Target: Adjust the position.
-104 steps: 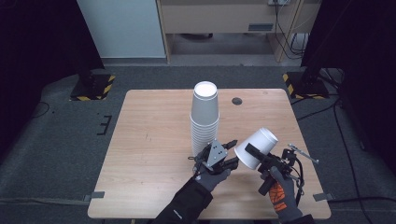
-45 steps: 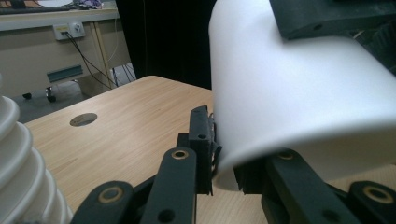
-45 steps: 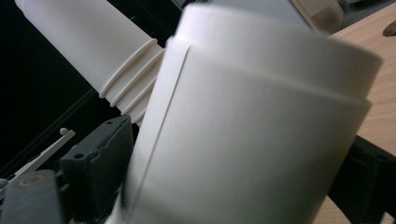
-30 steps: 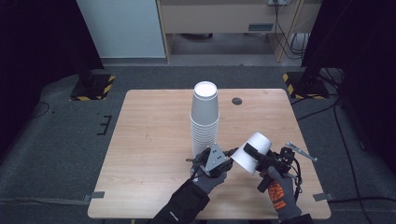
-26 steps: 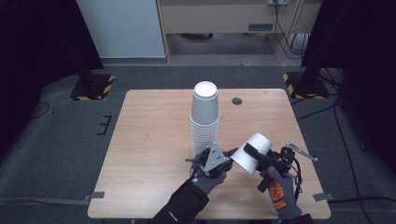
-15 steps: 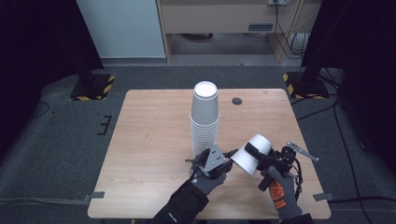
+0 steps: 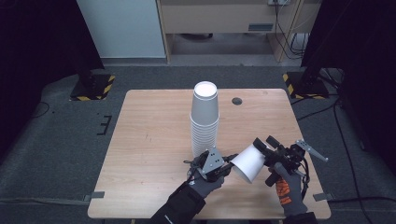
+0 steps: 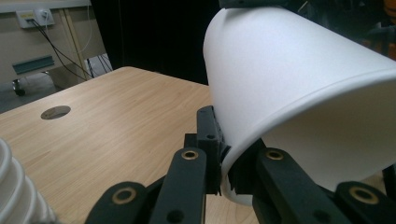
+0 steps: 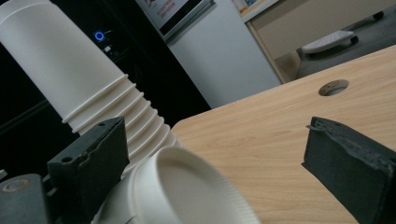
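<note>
At the near edge of the wooden worktop point(image 7: 149, 135), a person is holding a single white paper cup point(image 7: 247, 162) tipped on its side above the surface, its base toward the right hand. The left hand-held gripper point(image 7: 223, 162) is pinching the cup's rolled rim, its black jaws pressed together on the thin wall, as the left gripper view is showing. The right hand-held gripper point(image 7: 259, 150) is sitting at the cup's base with its jaws spread wide, one pad point(image 9: 93, 158) lying against the cup's side and the other standing clear. A tall stack of cups point(image 7: 204, 119) is standing upright just behind the left hand-held gripper.
</note>
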Tool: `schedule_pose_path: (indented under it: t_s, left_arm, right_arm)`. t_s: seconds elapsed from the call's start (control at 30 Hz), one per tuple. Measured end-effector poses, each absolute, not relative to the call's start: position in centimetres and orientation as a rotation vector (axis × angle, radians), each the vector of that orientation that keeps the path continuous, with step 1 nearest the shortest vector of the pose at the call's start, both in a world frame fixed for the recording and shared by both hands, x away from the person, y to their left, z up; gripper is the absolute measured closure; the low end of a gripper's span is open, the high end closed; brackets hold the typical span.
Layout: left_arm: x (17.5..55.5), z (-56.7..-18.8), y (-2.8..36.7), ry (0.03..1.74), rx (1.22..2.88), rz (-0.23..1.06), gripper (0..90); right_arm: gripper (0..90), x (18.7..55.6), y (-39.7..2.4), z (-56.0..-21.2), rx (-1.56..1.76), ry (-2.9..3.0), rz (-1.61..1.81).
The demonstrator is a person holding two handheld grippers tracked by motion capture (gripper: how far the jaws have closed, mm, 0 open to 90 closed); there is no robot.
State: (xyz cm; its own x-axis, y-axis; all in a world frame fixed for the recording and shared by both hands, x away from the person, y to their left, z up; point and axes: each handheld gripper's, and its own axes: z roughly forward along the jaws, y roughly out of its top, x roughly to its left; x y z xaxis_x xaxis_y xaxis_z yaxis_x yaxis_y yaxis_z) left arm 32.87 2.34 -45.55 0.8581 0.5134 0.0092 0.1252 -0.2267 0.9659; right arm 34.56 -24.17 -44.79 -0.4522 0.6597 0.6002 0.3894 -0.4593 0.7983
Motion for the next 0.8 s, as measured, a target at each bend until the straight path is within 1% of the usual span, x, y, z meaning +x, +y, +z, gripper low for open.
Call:
schedule_pose_path:
  t_s: [0.33, 0.8]
  left_arm:
    - [33.0, -45.6, 4.3, 0.511, 1.812, 0.369, 84.2]
    - [32.1, -44.8, 8.4, 0.533, 1.823, 0.374, 84.1]
  right_arm:
    - [7.8, 34.9, -26.0, -44.7, 1.53, 1.445, 1.974]
    - [8.2, 35.0, -27.6, -45.3, 1.515, 1.466, 1.801]
